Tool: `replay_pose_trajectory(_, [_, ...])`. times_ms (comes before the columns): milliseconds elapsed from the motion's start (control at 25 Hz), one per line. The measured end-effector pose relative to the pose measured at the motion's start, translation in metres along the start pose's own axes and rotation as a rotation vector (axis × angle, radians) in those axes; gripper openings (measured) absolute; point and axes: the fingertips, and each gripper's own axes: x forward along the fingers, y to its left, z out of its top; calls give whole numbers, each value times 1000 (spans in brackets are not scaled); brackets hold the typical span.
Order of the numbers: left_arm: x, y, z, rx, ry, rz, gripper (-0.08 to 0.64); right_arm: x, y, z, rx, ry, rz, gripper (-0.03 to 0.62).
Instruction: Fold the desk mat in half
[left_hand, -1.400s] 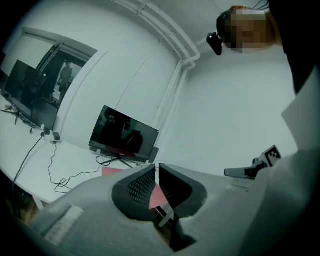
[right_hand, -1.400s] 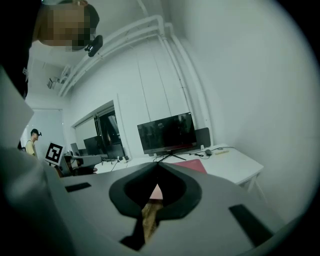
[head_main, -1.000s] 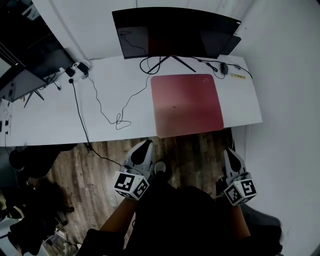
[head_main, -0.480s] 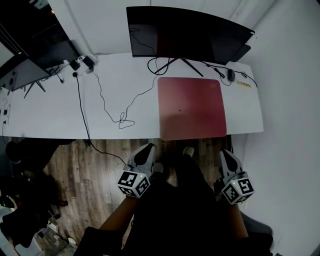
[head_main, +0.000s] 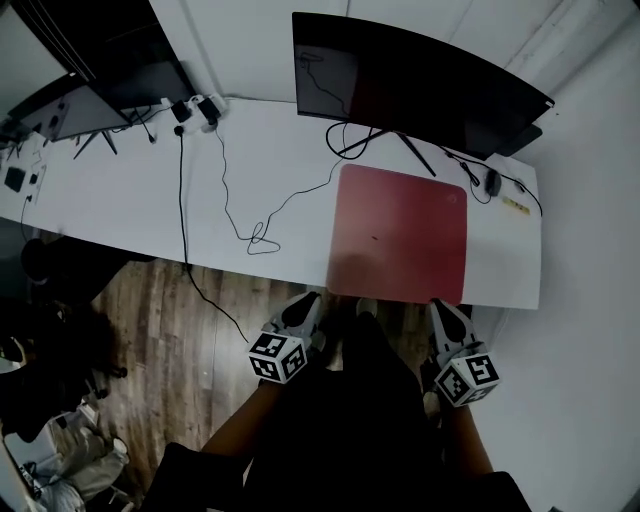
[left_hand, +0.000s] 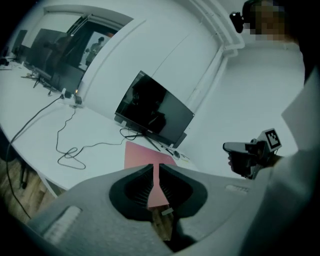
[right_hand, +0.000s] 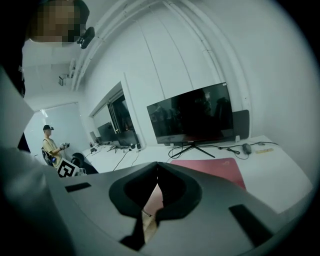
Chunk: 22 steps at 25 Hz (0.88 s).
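Two closed grippers at the bench edge

Both pairs of fingers are pressed together, empty. The left gripper (head_main: 305, 302) and right gripper (head_main: 440, 308) sit at the near edge of the bench (head_main: 130, 215); whether the tips touch it is unclear. Dark clothing hides the hands behind them. Just beyond the fingertips, spanning from one pair to the other, the red desk mat (head_main: 400, 232) lies flat and unfolded, with a speck too small to identify. Beyond and left of the left fingers, a cable (head_main: 240, 215) loops. Farthest off stands the monitor (head_main: 420, 85).

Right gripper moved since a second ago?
Yes. The right gripper has closed in on the front edge of the desk, with its tips now by the near right corner of the red mat.
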Motion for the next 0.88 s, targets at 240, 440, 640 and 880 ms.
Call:
replay_pose_trajectory(240, [38,24,-36,-162,42,141,28,33,-28,-6,-11,69,107,2])
replay_pose_trajectory(440, [72,37,-78,-239,131,182,69,54,-40,-27,-26,158,209,2])
replay_pose_trajectory(640, [94,53,-111,-345,160,237,152,72,-50,-38,-31,211,287,2])
replay_pose_trajectory(880, [102,77,-139,-463,153,295,164,92,-48,-51,-66,265,350,2])
